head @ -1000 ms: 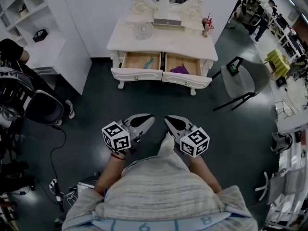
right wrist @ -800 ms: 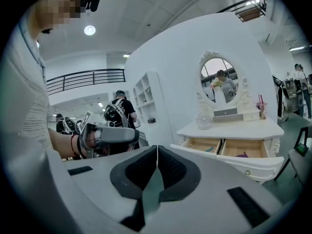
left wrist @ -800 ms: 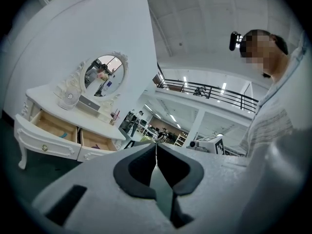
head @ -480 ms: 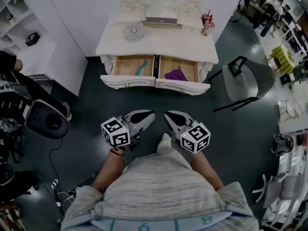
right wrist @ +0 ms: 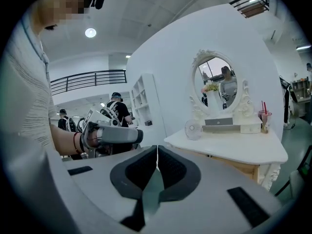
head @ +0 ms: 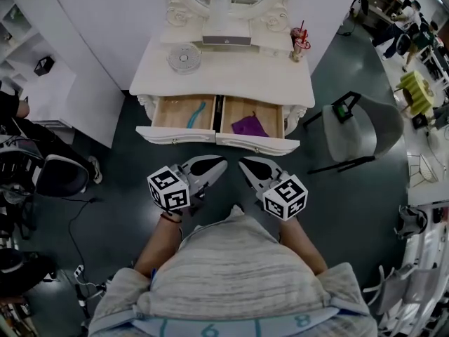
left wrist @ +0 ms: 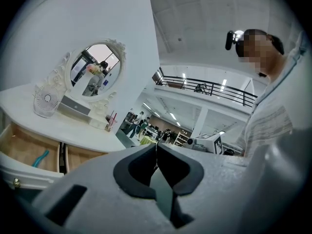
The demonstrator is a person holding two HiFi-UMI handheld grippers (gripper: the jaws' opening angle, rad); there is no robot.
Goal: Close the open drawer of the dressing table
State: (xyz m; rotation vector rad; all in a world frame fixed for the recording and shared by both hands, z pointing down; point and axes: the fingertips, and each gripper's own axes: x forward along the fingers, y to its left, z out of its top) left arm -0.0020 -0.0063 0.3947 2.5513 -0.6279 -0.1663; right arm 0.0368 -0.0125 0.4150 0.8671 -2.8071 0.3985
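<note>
While I look steeply down through the head view, a white carved dressing table with an oval mirror [head: 280,76] stands ahead of me against a white wall. Both of its shallow wood-lined drawers are pulled out side by side. The drawer on the left of the view [head: 175,113] holds a slim teal object [head: 196,113]. The drawer on the right [head: 270,114] holds a crumpled purple cloth [head: 249,126]. On the tabletop a small round white fan [head: 184,58] sits towards the left, and a cup with a red straw [head: 300,43] sits at the right edge. A grey chair [head: 358,128] stands to the right of the table. My left gripper [head: 216,164] and right gripper [head: 245,165] hover close together above the dark floor, short of the drawer fronts and touching nothing. Each gripper view shows its jaws pressed together with nothing between them.
</note>
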